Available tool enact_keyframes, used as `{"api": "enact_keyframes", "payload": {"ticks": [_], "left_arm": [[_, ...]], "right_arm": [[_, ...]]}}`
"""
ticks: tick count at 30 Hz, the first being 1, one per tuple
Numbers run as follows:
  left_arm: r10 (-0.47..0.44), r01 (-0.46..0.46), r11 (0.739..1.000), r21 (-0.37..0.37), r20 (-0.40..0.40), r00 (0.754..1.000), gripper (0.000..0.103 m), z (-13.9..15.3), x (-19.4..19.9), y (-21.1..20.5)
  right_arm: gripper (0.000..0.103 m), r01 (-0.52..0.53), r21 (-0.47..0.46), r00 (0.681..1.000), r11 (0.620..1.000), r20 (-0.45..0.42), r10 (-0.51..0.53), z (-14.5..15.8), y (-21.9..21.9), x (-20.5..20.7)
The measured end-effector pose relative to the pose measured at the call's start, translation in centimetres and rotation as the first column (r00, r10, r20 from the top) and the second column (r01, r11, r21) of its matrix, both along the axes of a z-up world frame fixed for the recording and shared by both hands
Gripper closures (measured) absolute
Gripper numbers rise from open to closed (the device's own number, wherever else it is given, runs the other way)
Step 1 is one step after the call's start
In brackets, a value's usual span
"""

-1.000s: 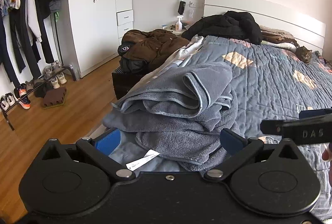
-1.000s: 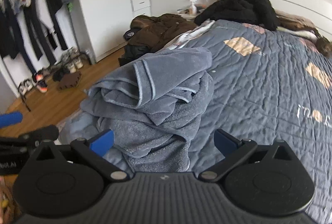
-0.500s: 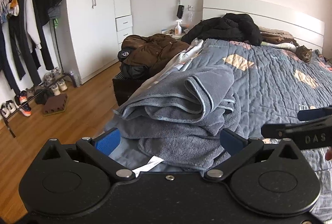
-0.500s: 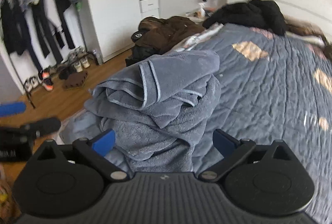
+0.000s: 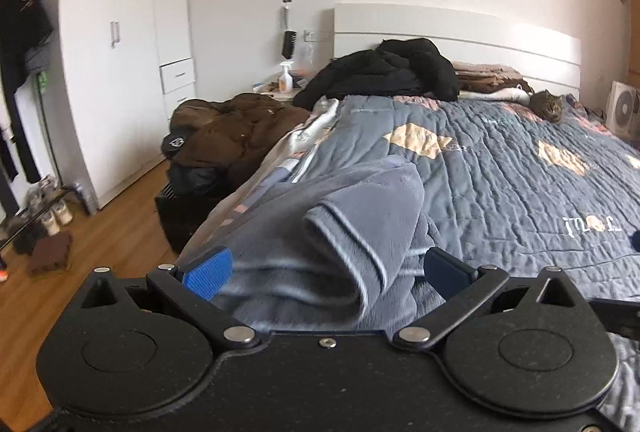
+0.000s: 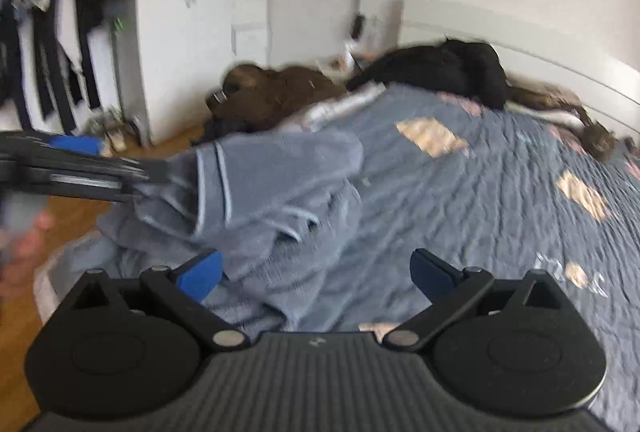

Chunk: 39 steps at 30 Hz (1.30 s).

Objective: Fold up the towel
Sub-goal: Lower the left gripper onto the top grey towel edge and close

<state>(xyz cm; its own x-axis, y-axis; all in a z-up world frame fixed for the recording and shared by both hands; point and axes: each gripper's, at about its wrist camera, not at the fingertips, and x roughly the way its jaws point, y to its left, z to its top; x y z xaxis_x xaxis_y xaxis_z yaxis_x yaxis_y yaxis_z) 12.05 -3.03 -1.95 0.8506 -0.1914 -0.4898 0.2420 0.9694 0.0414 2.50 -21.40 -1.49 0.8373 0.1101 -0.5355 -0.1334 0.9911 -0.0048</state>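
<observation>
The grey-blue towel lies in a crumpled heap on the near left corner of the bed, on top of the quilt, with a piped hem curling over the top fold and the lower folds sagging toward the mattress edge. The left gripper sits right at the heap, its jaws spread wide, one blue pad on each side of the top fold with towel cloth filling the space between them; whether either pad touches the cloth cannot be told. The right gripper is low over the towel's near edge where it meets the quilt, its jaws also spread wide and pinching nothing. In the right wrist view, which is motion-blurred, the left gripper's black body reaches in from the left to the side of the heap. Farther up the bed a black jacket is piled by the white headboard, and a tabby cat rests near the pillows. Beside the bed a brown coat lies on a dark stand, with a white wardrobe behind it.
</observation>
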Motion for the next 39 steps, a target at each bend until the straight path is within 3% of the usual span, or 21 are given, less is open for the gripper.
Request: {"api": "enact_keyframes", "payload": {"ticks": [5,10,16,19,20,21,22,24,27,32,39], "left_arm": [[-0.024,0.024,1.0,-0.02,-0.012,1.0,0.0,-1.9,3.6,-1.0],[0.009,-0.009,1.0,-0.001,-0.032,0.999,0.0,-3.5,6.5,-1.4],[0.018,-0.017,1.0,0.016,-0.063,0.998,0.0,-5.0,8.6,-2.0],[0.006,-0.005,1.0,0.016,-0.07,0.998,0.002,-5.6,9.0,-2.5],[0.002,-0.001,1.0,0.015,-0.072,0.997,0.008,-5.8,9.1,-2.6],[-0.002,0.003,1.0,0.015,-0.074,0.997,0.024,-6.0,9.3,-2.7],[-0.006,0.007,1.0,0.015,-0.076,0.997,0.035,-6.2,9.4,-2.9],[-0.026,0.026,1.0,-0.006,-0.081,0.996,0.08,-6.0,9.2,-3.1],[-0.056,0.047,0.994,-0.096,-0.094,0.994,0.086,-5.3,8.7,-3.0],[-0.128,0.124,0.989,-0.085,-0.046,0.991,0.088,-3.9,6.5,-4.4],[-0.213,0.212,0.974,-0.073,0.0,0.977,0.089,-1.6,3.1,-7.0]], "right_arm": [[0.002,-0.004,0.015,1.0,1.0,-0.009,0.004,-0.7,-1.2,0.9],[0.003,-0.007,0.056,0.996,0.998,-0.086,0.012,-1.5,-2.2,1.5],[0.003,-0.08,0.012,0.997,0.997,-0.016,0.08,-1.6,-1.9,0.3],[0.003,-0.06,0.053,0.997,0.997,-0.045,0.062,-1.6,-2.5,0.3],[0.003,-0.053,0.058,0.997,0.997,-0.044,0.056,-1.6,-2.8,0.3],[0.003,-0.057,0.044,0.997,0.997,-0.045,0.059,-1.5,-2.8,0.3],[0.003,-0.06,0.031,0.997,0.998,-0.039,0.061,-1.4,-2.8,0.2],[0.003,-0.064,0.05,0.997,0.997,-0.036,0.066,-1.4,-3.2,0.0],[0.003,-0.058,0.115,0.998,0.992,-0.029,0.062,-1.6,-4.1,-0.3],[0.003,-0.062,0.085,0.998,0.994,-0.005,0.062,-1.7,-4.6,-1.1],[0.007,-0.018,0.152,1.0,0.988,0.009,0.016,-0.6,-7.4,-1.8]]}}
